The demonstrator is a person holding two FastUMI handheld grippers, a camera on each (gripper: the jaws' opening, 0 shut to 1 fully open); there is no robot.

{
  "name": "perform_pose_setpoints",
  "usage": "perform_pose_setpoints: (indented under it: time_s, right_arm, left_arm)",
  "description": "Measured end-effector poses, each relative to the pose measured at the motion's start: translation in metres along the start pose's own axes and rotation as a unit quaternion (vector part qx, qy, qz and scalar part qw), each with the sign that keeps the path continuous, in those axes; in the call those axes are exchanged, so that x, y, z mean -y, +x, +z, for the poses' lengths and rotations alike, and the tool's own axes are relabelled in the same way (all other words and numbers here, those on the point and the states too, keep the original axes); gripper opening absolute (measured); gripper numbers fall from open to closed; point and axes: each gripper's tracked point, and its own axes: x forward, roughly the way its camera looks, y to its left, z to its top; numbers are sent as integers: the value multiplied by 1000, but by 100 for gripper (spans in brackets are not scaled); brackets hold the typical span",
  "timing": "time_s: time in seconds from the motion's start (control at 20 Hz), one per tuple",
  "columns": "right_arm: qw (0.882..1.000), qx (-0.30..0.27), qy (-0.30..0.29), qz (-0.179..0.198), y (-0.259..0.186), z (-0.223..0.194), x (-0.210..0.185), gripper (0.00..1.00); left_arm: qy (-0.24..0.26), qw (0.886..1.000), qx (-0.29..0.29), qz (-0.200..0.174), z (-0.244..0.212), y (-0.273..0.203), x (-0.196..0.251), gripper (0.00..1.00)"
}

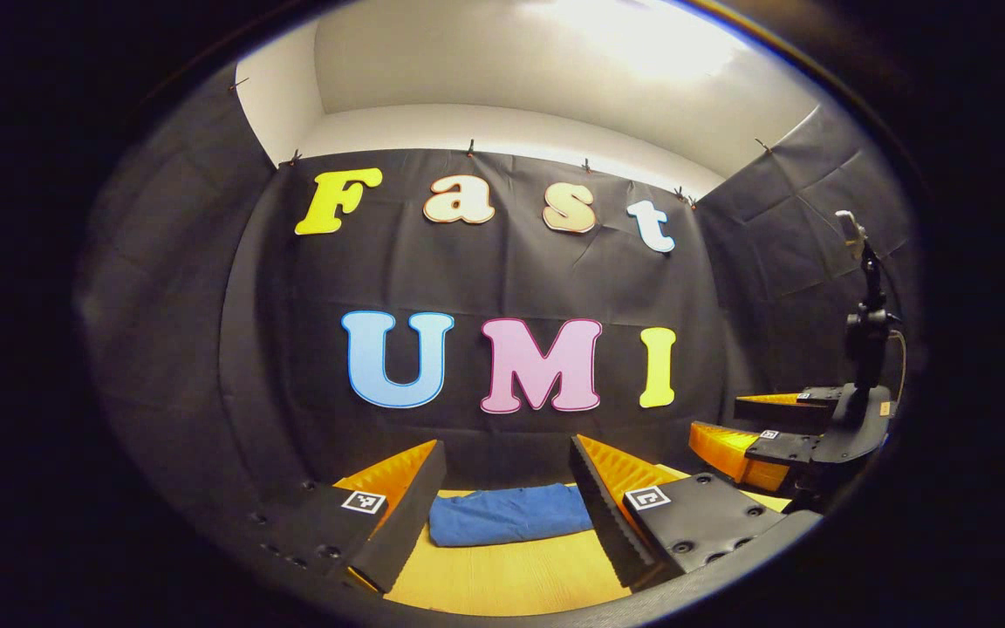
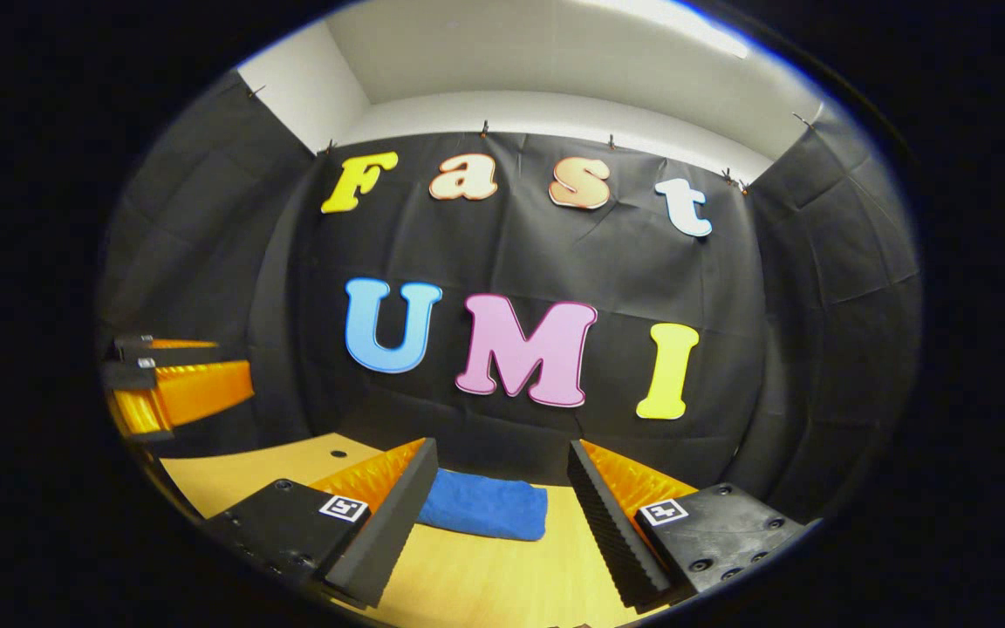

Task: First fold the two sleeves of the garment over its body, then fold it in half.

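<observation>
Between the spread fingers of my left tongs (image 1: 507, 510) the blue garment (image 1: 509, 515) lies on the wooden table (image 1: 511, 580), close under the black cloth wall. My right tongs (image 2: 489, 515) see it too, low and a little left of the middle of their gap. Both pairs stand wide open and hold nothing; they hang above the table, well apart from the cloth. From the left gripper view I can see my right tongs off to the side, raised, with a stand behind them.

I judge the garment already looks like a compact, low bundle with a rounded near edge, so the folding seems done or nearly so; I cannot make out sleeves or layers from here.

It should handle as soft, light cloth: limp, with no stiffness to hold a shape, and likely to sag or slide open if lifted by one point. It will not break, and the table's smooth top may let it slip. If I take hold again, I would pinch a corner of the near edge through all its layers, one pair of tongs at each end, and keep both level.
</observation>
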Motion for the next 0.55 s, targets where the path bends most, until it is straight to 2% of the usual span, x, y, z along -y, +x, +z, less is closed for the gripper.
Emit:
perform_pose_setpoints:
  time_s: [0.25, 0.55]
  right_arm:
    - [1000, 5, 15, 9, -3, 12, -3, 96]
    - [1000, 9, 24, 16, -3, 22, -13, 96]
  left_arm:
    - [8, 999, 38, 2, 24, -1, 11, 82]
    - [17, 999, 45, 17, 29, -5, -7, 82]
